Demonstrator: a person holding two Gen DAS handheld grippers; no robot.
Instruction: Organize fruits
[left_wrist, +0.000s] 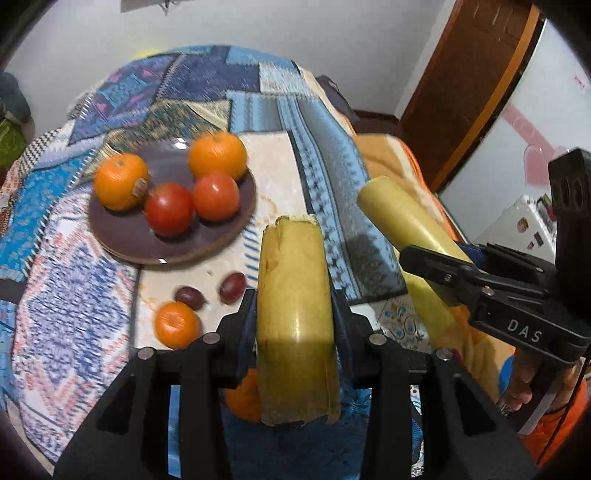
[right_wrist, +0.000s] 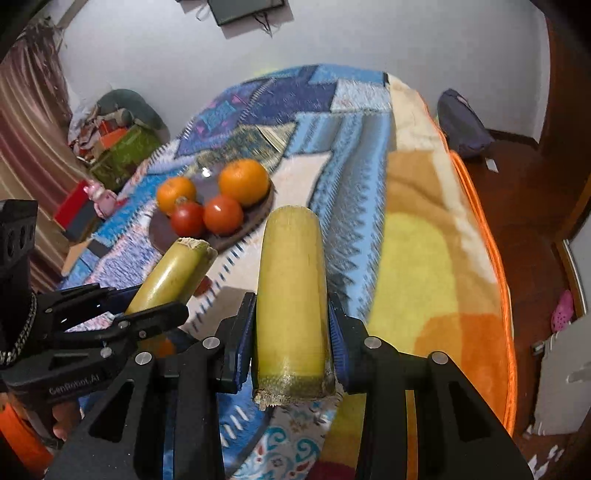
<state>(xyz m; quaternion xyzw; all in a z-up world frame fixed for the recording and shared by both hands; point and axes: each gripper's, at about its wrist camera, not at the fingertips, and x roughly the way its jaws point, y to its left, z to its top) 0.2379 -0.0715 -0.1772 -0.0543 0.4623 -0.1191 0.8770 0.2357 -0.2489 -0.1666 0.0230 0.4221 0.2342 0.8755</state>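
**A lived-in room at home**

This is a private dwelling, most likely a bedroom or family room. A bed (right_wrist: 443, 240) takes up most of the view, spread with a patchwork blanket (left_wrist: 207, 96) and an orange and yellow fleece (right_wrist: 424, 266). Striped curtains (right_wrist: 26, 129) hang at one side, with a heap of clothes and bags (right_wrist: 114, 129) piled in the corner below plain white walls. A brown wooden door (left_wrist: 469, 81) stands beside a white fridge (left_wrist: 524, 221) bearing small magnets, and a pink slipper (right_wrist: 562, 309) lies on the dark wood floor (right_wrist: 517, 192).
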